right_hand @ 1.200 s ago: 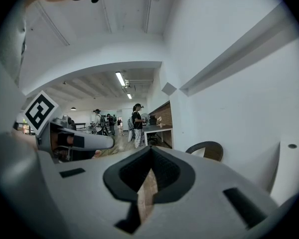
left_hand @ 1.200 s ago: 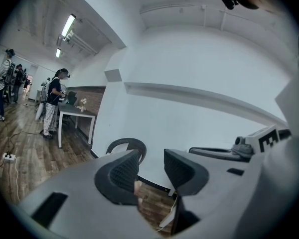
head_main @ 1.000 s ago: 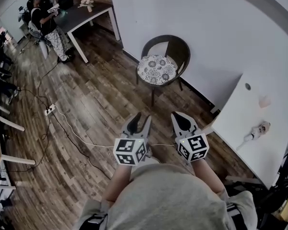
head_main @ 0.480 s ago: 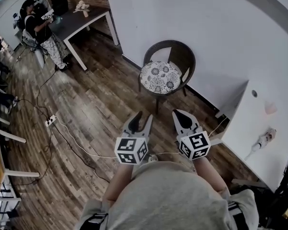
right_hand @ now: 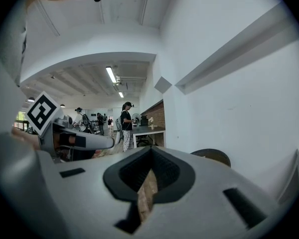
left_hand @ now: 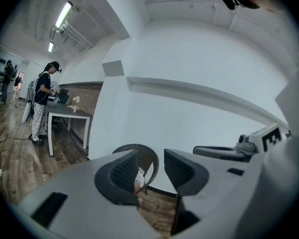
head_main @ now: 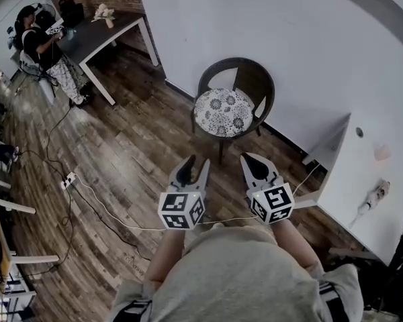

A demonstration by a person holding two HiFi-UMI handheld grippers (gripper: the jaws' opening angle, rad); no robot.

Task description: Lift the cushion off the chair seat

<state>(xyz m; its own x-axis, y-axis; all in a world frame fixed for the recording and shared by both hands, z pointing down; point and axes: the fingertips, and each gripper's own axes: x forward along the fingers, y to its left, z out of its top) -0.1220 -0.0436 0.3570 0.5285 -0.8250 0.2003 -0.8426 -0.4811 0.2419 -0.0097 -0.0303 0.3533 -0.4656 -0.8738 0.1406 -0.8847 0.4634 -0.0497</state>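
round patterned cushion (head_main: 222, 113) lies flat on chair (head_main: 256, 79) at twelve o'clock; my left gripper (head_main: 199, 162) gapes empty, my right gripper (head_main: 248, 159) closed, empty.

Head camera looks steeply down; all views share the chair (head_main: 254, 78) (left_hand: 145, 154) (right_hand: 212, 154).

Counted: 1 wicker chair (head_main: 254, 79), 1 floral cushion (head_main: 221, 111), 2 grippers (left gripper (head_main: 198, 161), right gripper (head_main: 247, 159)). Tables 2: 1 dark-topped table (head_main: 101, 35), 1 white table (head_main: 363, 180); on the floor 1 power strip (head_main: 70, 178) and 1 white cable (head_main: 114, 196). People: 1 person (head_main: 43, 42) in head view, 3 in right gripper view; 2 ceiling strip lights (left_hand: 64, 15) in left gripper view.
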